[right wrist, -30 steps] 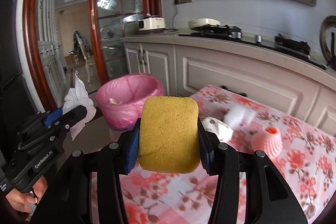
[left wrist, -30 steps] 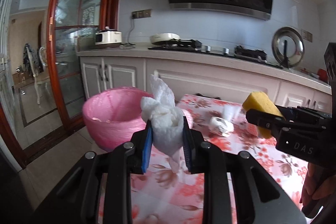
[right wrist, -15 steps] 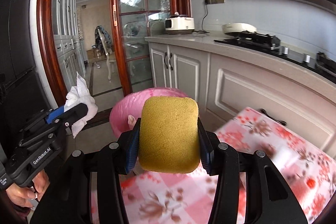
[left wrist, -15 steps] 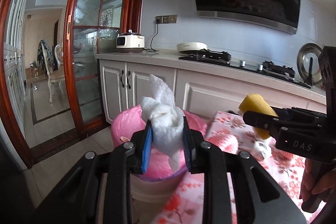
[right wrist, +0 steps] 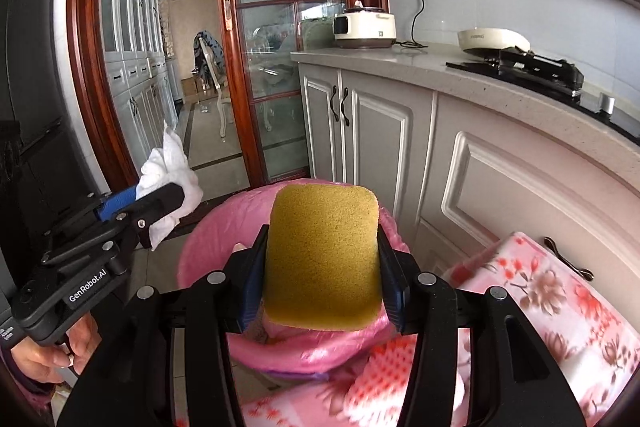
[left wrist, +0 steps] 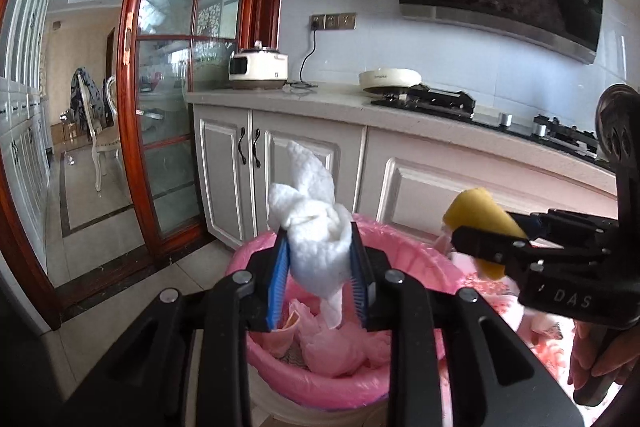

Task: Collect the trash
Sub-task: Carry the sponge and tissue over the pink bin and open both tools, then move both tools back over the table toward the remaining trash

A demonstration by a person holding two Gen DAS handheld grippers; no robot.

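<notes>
My left gripper (left wrist: 318, 229) holds a crumpled white tissue wad (left wrist: 316, 255) over the pink-lined trash bin (left wrist: 400, 387). Its jaws are opening, with the blue pads still against the wad. My right gripper (right wrist: 322, 229) is shut on a yellow sponge (right wrist: 322, 267), above the bin (right wrist: 208, 239) at its near rim. In the left wrist view the sponge (left wrist: 476, 205) and the right gripper (left wrist: 480, 231) hang over the bin's right side. The right wrist view shows the left gripper (right wrist: 160, 189) with the tissue (right wrist: 168, 167) at the bin's left edge. Pink crumpled scraps lie inside the bin.
A table with a pink floral cloth (right wrist: 560, 307) stands right of the bin, with small items on it. White cabinets (left wrist: 312, 167) and a counter run behind. A wood-framed glass door (left wrist: 136, 107) opens to the left. A hand (right wrist: 44, 355) grips the left tool.
Both grippers swung left from over the table to over the pink bin, carrying the tissue and the sponge. The bin now sits directly below them.
</notes>
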